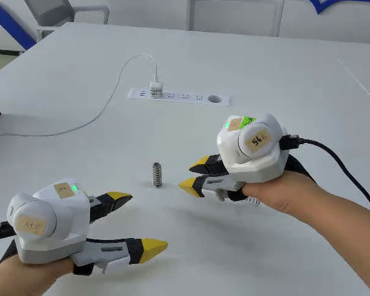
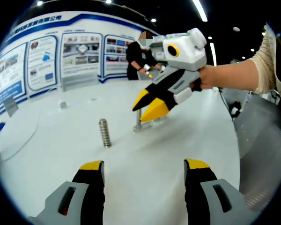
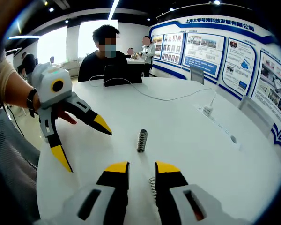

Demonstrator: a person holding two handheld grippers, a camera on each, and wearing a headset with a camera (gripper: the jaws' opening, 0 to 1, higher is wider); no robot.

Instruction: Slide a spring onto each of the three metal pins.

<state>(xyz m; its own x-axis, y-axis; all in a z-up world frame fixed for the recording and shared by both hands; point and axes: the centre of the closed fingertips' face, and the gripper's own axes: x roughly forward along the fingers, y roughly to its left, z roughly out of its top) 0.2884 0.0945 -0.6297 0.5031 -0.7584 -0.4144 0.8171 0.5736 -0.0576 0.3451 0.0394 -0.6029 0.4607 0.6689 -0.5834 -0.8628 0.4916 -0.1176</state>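
Observation:
A short metal pin with a spring on it stands upright mid-table, also in the left gripper view and the right gripper view. My left gripper is wide open and holds nothing, a hand's width short of that pin. My right gripper hovers just right of the pin, its jaws open only a narrow gap. A thin loose spring shows through that gap, apparently on the table under the gripper. Behind the right gripper's tips stands a bare pin.
A white power strip with a plugged charger and its cable lies beyond the pins on the white table. People sit and stand at the table's far side. A chair stands behind the table.

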